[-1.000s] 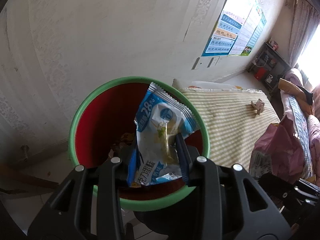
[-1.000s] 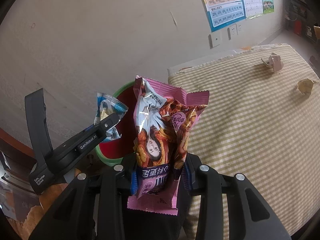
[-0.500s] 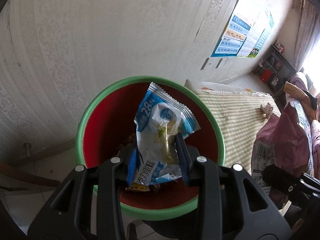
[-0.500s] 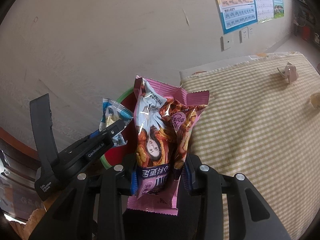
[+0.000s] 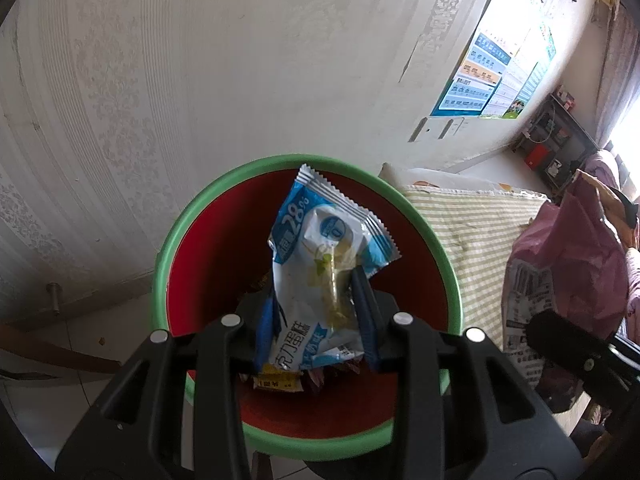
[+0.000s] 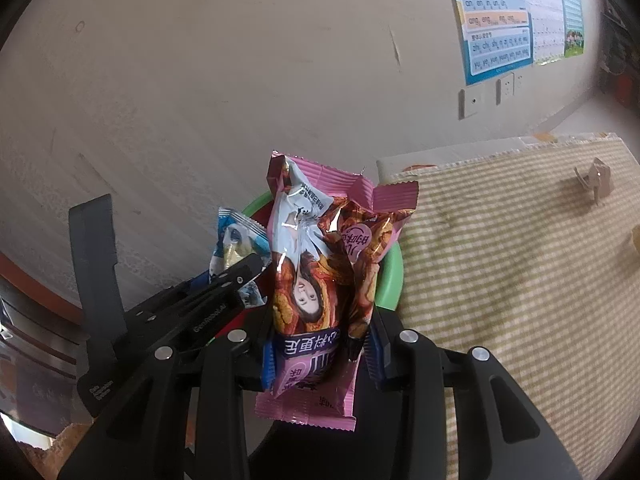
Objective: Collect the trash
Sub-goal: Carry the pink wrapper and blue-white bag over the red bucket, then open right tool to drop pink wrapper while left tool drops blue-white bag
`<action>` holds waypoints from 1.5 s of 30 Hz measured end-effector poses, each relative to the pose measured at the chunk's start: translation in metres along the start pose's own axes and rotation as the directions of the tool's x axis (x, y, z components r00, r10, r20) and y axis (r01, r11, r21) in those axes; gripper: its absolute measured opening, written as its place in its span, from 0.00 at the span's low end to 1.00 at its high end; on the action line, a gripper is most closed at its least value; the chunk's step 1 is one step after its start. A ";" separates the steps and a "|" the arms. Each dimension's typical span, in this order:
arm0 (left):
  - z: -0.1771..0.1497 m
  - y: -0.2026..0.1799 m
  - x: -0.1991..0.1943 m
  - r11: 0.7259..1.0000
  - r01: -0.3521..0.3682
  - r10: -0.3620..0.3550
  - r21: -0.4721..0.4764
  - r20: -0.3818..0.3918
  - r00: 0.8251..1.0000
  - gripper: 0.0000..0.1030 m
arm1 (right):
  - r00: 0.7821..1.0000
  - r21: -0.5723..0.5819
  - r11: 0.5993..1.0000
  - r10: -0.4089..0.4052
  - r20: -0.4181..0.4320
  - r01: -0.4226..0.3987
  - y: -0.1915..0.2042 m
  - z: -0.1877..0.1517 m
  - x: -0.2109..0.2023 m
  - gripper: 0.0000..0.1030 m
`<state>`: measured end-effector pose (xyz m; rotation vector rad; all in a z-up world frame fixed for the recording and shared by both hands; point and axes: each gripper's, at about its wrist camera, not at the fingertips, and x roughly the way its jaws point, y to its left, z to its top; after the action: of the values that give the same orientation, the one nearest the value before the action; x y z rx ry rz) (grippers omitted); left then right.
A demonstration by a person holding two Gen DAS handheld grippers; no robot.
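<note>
My left gripper (image 5: 316, 304) is shut on a blue and white snack wrapper (image 5: 324, 264) and holds it over the mouth of a red bin with a green rim (image 5: 192, 216). Several wrappers lie at the bin's bottom (image 5: 280, 382). My right gripper (image 6: 320, 344) is shut on a pink snack bag (image 6: 320, 280), held just right of the left gripper (image 6: 240, 276) and partly over the bin (image 6: 390, 280). The pink bag also shows at the right of the left wrist view (image 5: 568, 280).
The bin stands against a pale patterned wall (image 5: 200, 60). To its right is a surface with a green checked cloth (image 6: 520, 280) carrying a crumpled paper scrap (image 6: 596, 178) and another scrap at the right edge (image 6: 635, 238). Posters (image 6: 496, 20) hang on the wall.
Both grippers have moved forward and leftward toward the bin, each keeping its wrapper. The bin now fills more of the left wrist view, with the blue wrapper above its opening.
</note>
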<state>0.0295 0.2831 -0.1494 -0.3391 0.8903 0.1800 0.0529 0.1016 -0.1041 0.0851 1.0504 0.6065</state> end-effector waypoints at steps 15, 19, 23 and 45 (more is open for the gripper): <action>0.005 0.005 0.010 1.000 -0.006 0.006 -0.025 -0.027 1.000 0.33 | 0.999 -0.014 0.999 0.042 0.005 -0.042 0.010 0.010 0.008 0.33; 0.005 0.006 0.013 1.000 -0.001 0.000 -0.031 -0.039 0.999 0.33 | 0.999 -0.019 0.999 0.045 0.005 -0.045 0.007 0.009 0.008 0.33; 0.003 0.008 0.015 0.999 -0.002 0.001 -0.036 -0.044 0.999 0.33 | 0.999 -0.017 0.999 0.045 0.000 -0.045 0.007 0.007 0.010 0.33; 0.001 0.018 0.014 0.993 -0.069 0.066 -0.099 -0.037 0.997 0.64 | 0.996 0.016 0.999 0.029 0.079 -0.030 -0.018 0.011 -0.006 0.57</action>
<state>0.0336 0.3001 -0.1636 -0.4070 0.9286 0.2830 0.0681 0.0858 -0.1004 0.1391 0.9795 0.6159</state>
